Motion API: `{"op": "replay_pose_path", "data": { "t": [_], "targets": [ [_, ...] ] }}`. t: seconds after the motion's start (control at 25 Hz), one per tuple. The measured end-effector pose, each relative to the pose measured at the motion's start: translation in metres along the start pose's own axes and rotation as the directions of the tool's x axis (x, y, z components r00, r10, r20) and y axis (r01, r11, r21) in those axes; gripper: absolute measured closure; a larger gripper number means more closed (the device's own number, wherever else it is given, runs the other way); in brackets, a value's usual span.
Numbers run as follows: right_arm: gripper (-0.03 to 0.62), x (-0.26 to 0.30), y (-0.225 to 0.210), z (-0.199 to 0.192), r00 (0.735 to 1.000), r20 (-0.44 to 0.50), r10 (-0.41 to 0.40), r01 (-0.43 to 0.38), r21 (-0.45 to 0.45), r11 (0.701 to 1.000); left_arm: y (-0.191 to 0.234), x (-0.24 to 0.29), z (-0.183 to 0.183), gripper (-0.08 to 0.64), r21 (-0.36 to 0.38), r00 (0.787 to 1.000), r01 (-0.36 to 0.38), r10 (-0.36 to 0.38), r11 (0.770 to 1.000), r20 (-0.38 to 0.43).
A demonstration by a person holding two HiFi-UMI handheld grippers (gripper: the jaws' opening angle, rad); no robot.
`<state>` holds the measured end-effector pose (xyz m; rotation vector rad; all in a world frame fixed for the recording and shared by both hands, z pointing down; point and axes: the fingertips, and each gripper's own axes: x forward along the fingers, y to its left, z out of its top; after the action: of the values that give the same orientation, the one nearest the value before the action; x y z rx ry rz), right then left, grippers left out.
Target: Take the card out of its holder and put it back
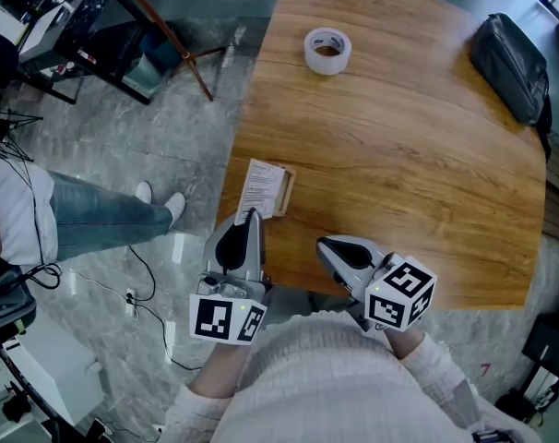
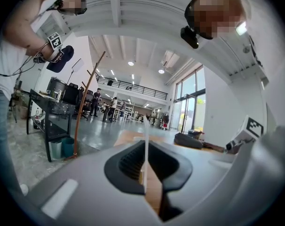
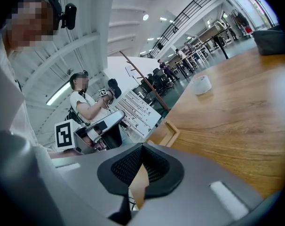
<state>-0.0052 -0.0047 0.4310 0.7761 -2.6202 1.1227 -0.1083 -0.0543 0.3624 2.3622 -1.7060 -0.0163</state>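
Note:
A white printed card (image 1: pixel 260 186) hangs over the table's near left edge, beside a small wooden holder (image 1: pixel 285 192). My left gripper (image 1: pixel 251 216) is shut on the card's near edge. In the left gripper view the card (image 2: pixel 146 140) shows as a thin upright white line pinched between the left gripper's (image 2: pixel 146 149) dark pads. My right gripper (image 1: pixel 324 245) hovers shut and empty at the table's near edge, right of the card. In the right gripper view, the card (image 3: pixel 138 109) leans left of the holder (image 3: pixel 171 133). Whether the card sits in the slot I cannot tell.
On the wooden table (image 1: pixel 418 155), a roll of tape (image 1: pixel 327 51) lies far back and a black bag (image 1: pixel 510 63) at the far right. A person in jeans (image 1: pixel 104 215) sits on the left by a black cart (image 1: pixel 86 26). Cables trail on the floor.

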Motion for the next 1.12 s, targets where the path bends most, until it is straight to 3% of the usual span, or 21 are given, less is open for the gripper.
{"op": "replay_pose_path", "data": {
  "t": [1.12],
  "targets": [
    [0.598,-0.004,-0.003,-0.017,0.998,-0.060,-0.022,0.024,0.031,0.999,0.009,0.004,-0.021,0.541,-0.024,1.000,-0.017,0.017,1.000,-0.011]
  ]
}}
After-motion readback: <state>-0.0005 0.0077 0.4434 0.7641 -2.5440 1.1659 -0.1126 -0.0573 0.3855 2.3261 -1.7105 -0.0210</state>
